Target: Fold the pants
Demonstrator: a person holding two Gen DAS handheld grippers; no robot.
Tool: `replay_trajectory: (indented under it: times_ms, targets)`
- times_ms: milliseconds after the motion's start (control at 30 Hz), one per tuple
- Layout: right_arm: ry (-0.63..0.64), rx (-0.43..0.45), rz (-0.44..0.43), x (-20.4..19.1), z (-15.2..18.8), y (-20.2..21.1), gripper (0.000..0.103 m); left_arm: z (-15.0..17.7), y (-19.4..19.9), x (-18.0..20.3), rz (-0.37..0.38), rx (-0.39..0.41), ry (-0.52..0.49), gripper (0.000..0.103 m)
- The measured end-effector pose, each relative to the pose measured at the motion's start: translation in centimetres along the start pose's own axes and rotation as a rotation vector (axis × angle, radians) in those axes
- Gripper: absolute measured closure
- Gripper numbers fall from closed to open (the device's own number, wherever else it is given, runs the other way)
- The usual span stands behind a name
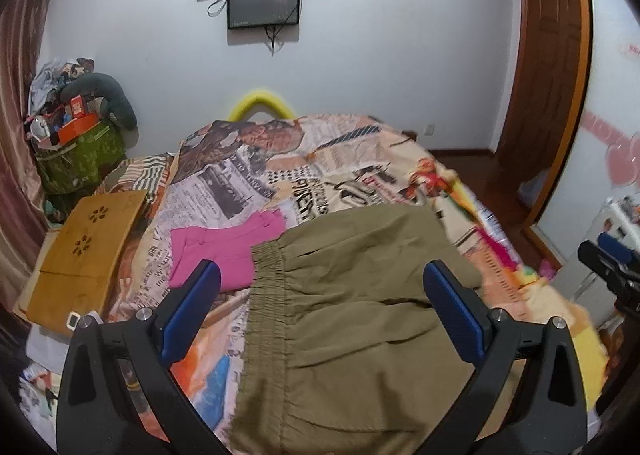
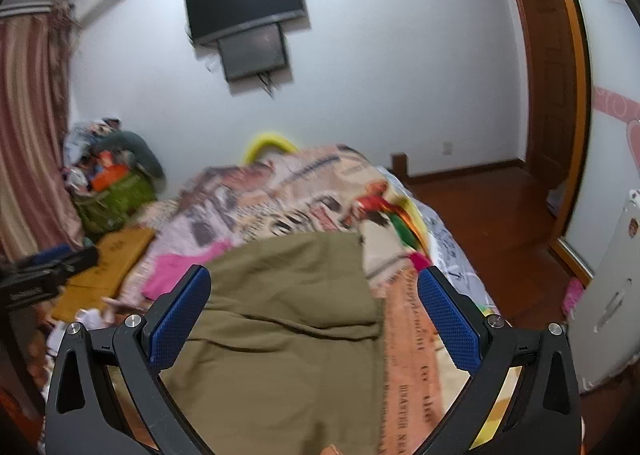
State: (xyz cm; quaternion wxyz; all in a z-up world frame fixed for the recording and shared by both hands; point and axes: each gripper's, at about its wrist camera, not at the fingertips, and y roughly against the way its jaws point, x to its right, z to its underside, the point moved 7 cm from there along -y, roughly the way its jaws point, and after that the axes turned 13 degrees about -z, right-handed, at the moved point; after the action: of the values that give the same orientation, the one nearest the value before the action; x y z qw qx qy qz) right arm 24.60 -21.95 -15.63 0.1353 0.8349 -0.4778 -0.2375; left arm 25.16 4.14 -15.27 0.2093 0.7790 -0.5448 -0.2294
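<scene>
We hold both tools above the olive pants (image 1: 352,295) spread on the bed (image 1: 400,159), elastic waistband (image 1: 266,295) toward its left edge, legs running right; left tool (image 1: 320,307) nearer the waistband, right tool (image 2: 314,313) over the legs, both wide open, empty.

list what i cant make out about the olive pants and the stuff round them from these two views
- Olive pants: the near end is cut off by the bottom edge in both views, so leg ends and fold state stay unknown.
- Pink garment: partly behind the left gripper finger and under the waistband; blurred in the right wrist view.
- Bedspread: print smeared by motion blur in the right wrist view.
- Right gripper: open above the pants; contact unclear.
</scene>
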Motion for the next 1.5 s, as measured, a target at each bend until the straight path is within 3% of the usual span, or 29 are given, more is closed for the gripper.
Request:
replay_trajectory:
  times_ms: [300, 500, 767, 1000, 1133, 1267, 1500]
  targets:
    - [-0.012, -0.211, 0.038, 4.5, 3.0, -6.3, 0.0, 1.9, -8.5, 0.7, -0.033, -0.145, -0.105, 0.0]
    - [0.003, -0.383, 0.019, 6.2, 6.3, -10.4, 0.003, 4.0, -14.1, -1.2, -0.043, -0.29, -0.096, 0.0]
    - [-0.029, -0.549, -0.018, 7.4, 9.6, -13.5, 0.032, 7.0, -18.5, -3.1, -0.109, -0.395, -0.162, 0.0]
    - [-0.029, -0.586, -0.06, 7.7, 10.3, -14.8, 0.044, 8.8, -21.0, -4.2, -0.123, -0.467, -0.158, 0.0]
    - [-0.035, -0.604, -0.075, 7.9, 10.7, -15.6, 0.061, 10.1, -21.9, -3.9, -0.104, -0.507, -0.171, 0.006]
    - [-0.035, -0.615, -0.065, 8.6, 11.2, -15.9, 0.079, 10.7, -22.2, -3.5, -0.119, -0.49, -0.204, 0.007]
    - [-0.005, -0.614, -0.052, 8.7, 11.5, -15.6, 0.084, 11.4, -22.5, -3.7, -0.16, -0.451, -0.227, 0.006]
